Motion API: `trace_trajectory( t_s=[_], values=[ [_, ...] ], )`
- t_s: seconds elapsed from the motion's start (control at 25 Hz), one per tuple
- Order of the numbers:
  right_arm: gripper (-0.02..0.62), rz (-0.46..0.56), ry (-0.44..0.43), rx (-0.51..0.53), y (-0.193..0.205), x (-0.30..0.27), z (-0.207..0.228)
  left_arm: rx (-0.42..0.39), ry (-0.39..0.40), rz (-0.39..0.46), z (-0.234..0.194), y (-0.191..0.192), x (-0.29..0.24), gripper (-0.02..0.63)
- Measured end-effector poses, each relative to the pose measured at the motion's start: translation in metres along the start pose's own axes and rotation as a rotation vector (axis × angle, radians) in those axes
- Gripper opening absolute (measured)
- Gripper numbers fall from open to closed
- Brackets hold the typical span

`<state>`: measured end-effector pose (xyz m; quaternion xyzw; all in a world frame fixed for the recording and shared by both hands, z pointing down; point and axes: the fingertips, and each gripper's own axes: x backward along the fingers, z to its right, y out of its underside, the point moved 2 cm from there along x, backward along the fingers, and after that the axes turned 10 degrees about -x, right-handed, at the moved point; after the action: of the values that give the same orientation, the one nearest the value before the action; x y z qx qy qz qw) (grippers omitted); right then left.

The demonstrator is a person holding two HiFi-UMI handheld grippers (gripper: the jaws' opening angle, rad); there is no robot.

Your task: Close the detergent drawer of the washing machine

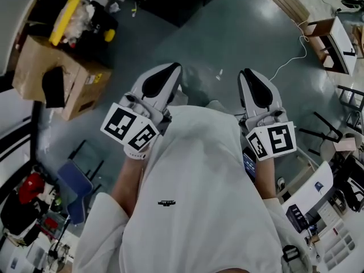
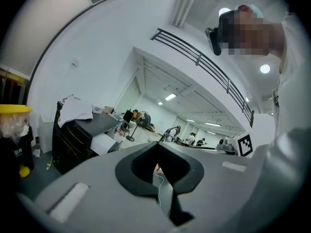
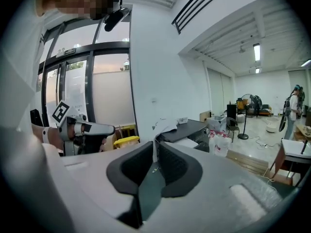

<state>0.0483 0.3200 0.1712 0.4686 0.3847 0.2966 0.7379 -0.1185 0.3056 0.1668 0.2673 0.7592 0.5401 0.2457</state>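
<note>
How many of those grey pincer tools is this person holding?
2: the left gripper at the head view's left, the right gripper at its right, one in each hand. No others show.

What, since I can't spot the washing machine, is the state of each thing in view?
left gripper: jaws together, nothing held.
right gripper: jaws together, nothing held.
ceiling lights: on.
detergent drawer: not in view.

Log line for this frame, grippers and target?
left gripper: jaws together, empty | right gripper: jaws together, empty | both held out before the person, above the floor | washing machine: not in view
</note>
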Motion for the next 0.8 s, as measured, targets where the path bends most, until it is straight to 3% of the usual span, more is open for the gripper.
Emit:
trace_trajectory(
  t_s=[0.16,0.36,0.8],
  values=[
    [0.002,0.022,0.003,-0.024,-0.002,-0.020,-0.017,0.001,0.037,-0.012,-0.027,-0.001,0.007,0.017],
    [0.002,0.007,0.018,-0.048,0.002,-0.038,-0.027,0.021,0.068,-0.019,-0.047,-0.001,0.003,0.017],
    [0.003,-0.009,0.023,-0.102,-0.005,-0.083,0.005,0.004,0.060,-0.056,-0.078,-0.011,-0.033,0.017]
  ],
)
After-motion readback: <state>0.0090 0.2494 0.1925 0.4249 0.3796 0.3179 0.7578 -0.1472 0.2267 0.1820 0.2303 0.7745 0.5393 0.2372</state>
